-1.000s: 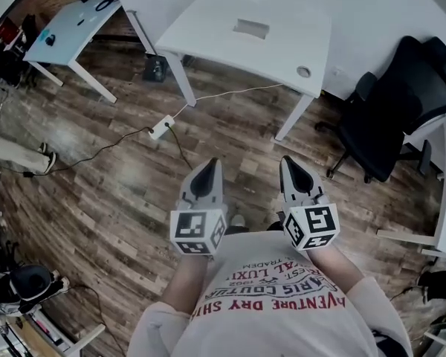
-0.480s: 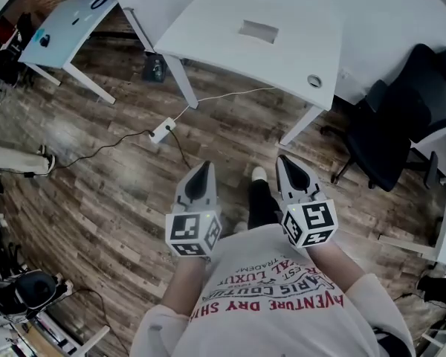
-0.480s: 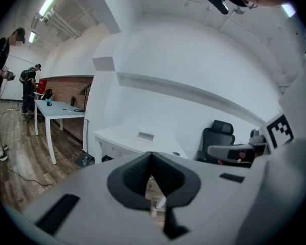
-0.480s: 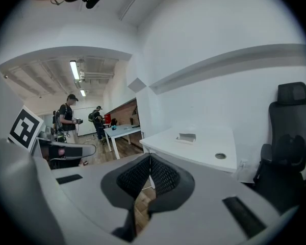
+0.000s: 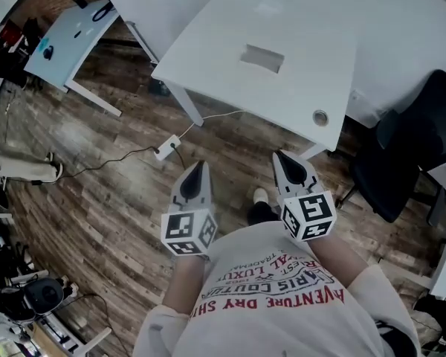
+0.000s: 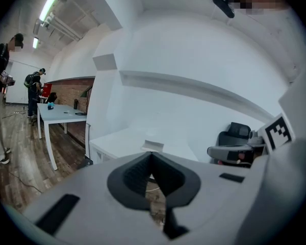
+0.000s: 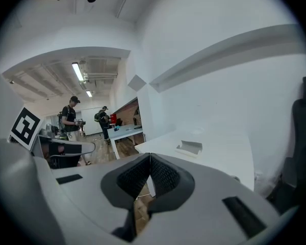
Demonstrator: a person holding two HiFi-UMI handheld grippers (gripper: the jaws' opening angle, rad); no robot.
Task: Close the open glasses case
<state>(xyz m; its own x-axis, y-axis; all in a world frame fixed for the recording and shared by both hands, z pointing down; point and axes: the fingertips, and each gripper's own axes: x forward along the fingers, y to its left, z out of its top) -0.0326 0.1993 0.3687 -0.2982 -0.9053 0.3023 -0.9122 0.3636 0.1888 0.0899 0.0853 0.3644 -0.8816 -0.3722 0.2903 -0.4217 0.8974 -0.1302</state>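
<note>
**A:** Both your tools are shut on nothing. The left tool [image 6: 151, 156] and the right tool [image 7: 150, 157] each show their jaws pressed together in their own views.

**B:** Your head view gives only their backs, side by side over the floor [image 5: 97, 177], just ahead of your shirt [image 5: 275, 296]. The jaw faces don't show there.

**A:** And the case?

**B:** The case [image 5: 262, 56] lies on the white bench [image 5: 201, 43] ahead of you, well apart from both tools. From above it's just a flat grey patch. Your right gripper view shows it standing open.

**A:** Your left gripper view adds two people [image 6: 0, 75] beside a second bench [image 6: 56, 114], far off to your left.
</note>
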